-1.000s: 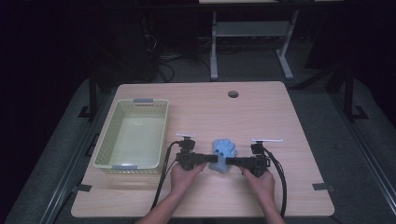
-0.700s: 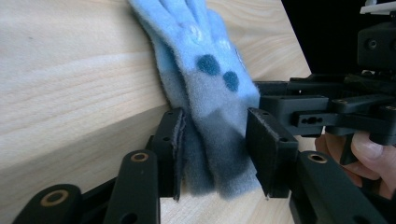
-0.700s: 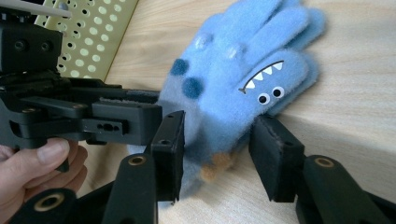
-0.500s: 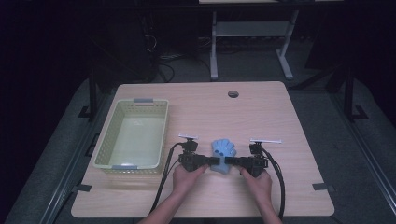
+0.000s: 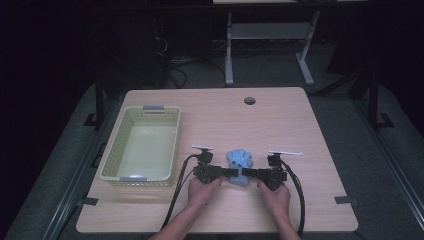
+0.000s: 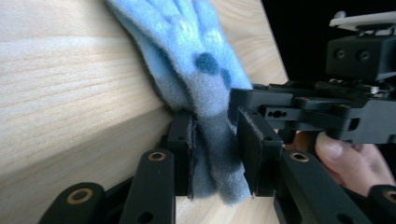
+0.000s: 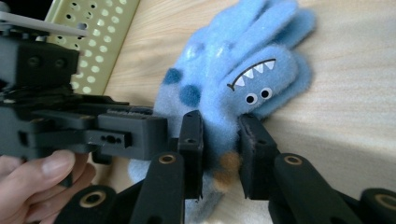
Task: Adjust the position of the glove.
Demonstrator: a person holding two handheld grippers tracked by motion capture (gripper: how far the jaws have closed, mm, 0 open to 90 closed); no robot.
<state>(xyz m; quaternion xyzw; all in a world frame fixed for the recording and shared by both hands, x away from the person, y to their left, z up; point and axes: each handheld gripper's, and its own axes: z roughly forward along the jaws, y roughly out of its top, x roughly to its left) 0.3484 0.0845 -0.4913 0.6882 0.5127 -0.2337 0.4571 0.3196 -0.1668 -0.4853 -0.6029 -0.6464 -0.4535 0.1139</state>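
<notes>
A light blue fleece glove [image 5: 240,161] with darker blue spots and a monster face lies on the wooden table [image 5: 280,120], fingers pointing away from me. My left gripper [image 5: 231,174] is shut on the glove's cuff from the left. My right gripper [image 5: 249,174] is shut on the same cuff from the right. In the left gripper view the glove [image 6: 201,70] is pinched at its cuff in my left gripper [image 6: 215,154], with the right gripper's body beyond. In the right gripper view my right gripper [image 7: 218,156] clamps the glove [image 7: 233,88] just below the toothed face.
A pale green perforated basket [image 5: 142,145] stands empty on the table's left side, its wall [image 7: 93,37] seen in the right gripper view. A cable hole [image 5: 249,100] sits near the far edge. Cables trail from both grippers toward the table's near edge.
Both grippers and the glove have shifted slightly to the right and stayed closed on the cuff. The basket has not moved.
</notes>
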